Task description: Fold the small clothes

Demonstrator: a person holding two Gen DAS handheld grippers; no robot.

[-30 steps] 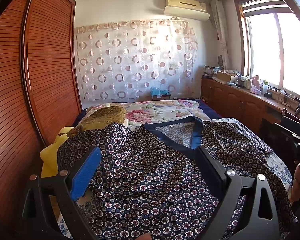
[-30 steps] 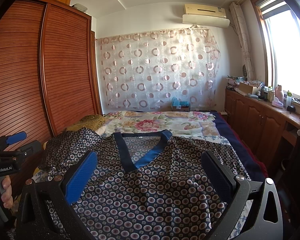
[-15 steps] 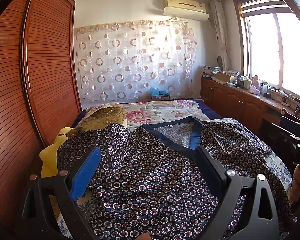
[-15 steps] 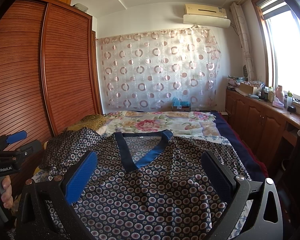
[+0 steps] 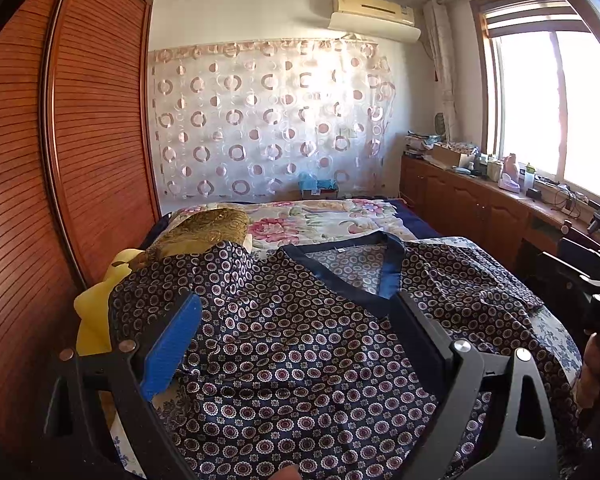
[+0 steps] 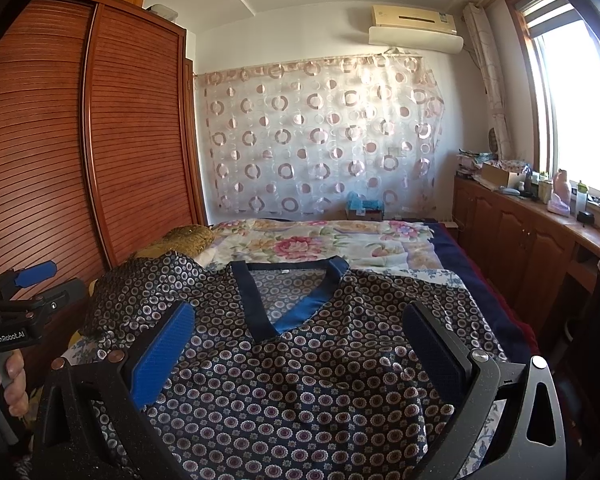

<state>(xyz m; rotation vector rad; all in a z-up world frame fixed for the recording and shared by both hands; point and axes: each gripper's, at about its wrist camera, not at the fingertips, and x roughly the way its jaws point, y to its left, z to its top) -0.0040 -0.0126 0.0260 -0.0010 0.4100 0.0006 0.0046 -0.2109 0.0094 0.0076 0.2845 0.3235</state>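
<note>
We hold both tongs level above the patterned shirt (image 5: pixel 300 360) — left gripper (image 5: pixel 296 336) and right gripper (image 6: pixel 300 344) spread wide, pinching nothing.

— How does the left gripper (image 5: pixel 296 328) stand?
— Its jaws are spread wide with nothing between the blue pads (image 5: pixel 168 348). The right wrist view shows it at the far left edge, a hand (image 6: pixel 8 376) wrapped round its grip.
— And the right gripper (image 6: pixel 300 344)?
— Spread just as wide, nothing clamped, pointing forward and slightly down.
</note>
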